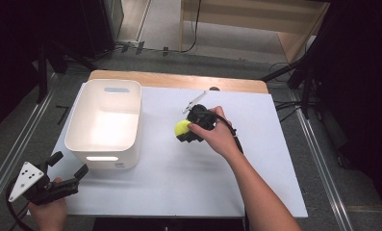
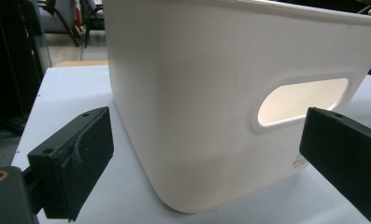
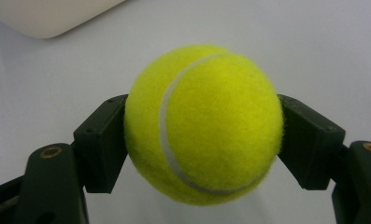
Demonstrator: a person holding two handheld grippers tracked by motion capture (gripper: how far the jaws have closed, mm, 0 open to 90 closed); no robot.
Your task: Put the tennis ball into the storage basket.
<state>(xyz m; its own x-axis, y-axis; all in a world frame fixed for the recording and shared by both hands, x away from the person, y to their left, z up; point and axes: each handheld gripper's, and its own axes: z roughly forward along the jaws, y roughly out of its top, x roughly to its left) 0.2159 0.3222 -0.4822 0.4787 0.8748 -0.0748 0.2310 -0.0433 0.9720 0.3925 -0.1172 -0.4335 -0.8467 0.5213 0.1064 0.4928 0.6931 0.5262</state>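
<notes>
One tennis ball (image 3: 204,123) sits clamped between both pads of the right claw (image 1: 184,130), over the white worktop (image 1: 179,173) just right of the white plastic bin (image 1: 104,122). Near the bin's front wall, the left claw (image 1: 68,166) rests with its jaws apart, holding nothing.

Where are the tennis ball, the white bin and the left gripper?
tennis ball (image 3: 204,123): right gripper view, felt front.
white bin (image 1: 135,103): high view, right rim.
left gripper (image 1: 69,163): high view, between its open fingertips.
</notes>
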